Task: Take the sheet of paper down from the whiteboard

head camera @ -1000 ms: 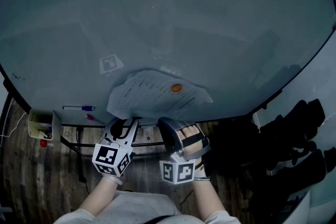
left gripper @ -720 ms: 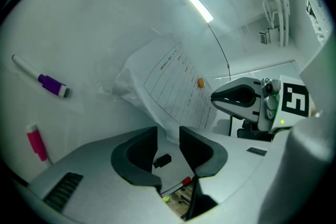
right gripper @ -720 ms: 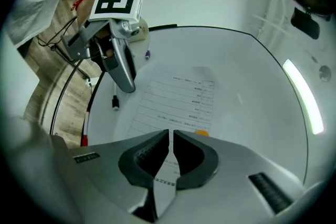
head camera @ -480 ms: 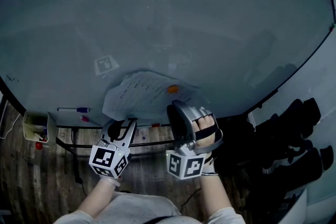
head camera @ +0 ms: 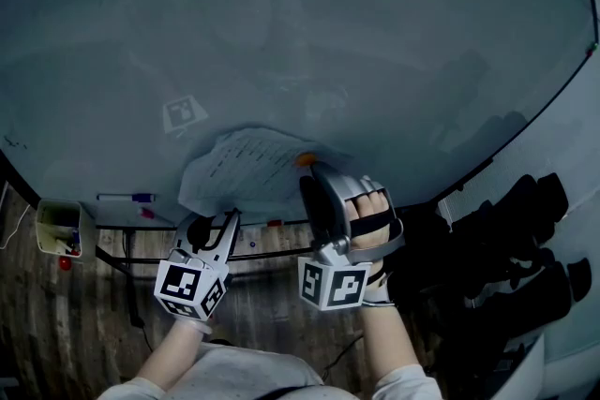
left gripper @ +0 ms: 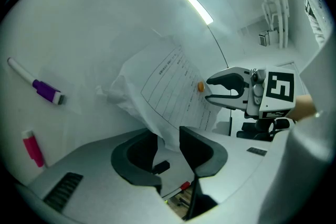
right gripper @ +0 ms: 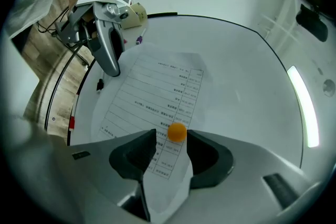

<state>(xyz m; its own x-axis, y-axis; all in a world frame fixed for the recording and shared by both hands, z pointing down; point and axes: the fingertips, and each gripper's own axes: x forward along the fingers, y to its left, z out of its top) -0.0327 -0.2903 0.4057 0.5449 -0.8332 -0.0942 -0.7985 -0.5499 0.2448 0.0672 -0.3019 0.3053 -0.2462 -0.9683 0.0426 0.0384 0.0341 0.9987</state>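
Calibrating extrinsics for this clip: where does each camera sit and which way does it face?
Head view: on the person's head, facing down the whiteboard at the sheet; shows both forearms, left tool, right tool.
Left gripper view: on the left tool, looking along its jaws, sheet corner between them; right tool at right.
Right gripper view: on the right tool, along its opening jaws, magnet between their tips; left tool upper left.
Shared: all show sheet and magnet.
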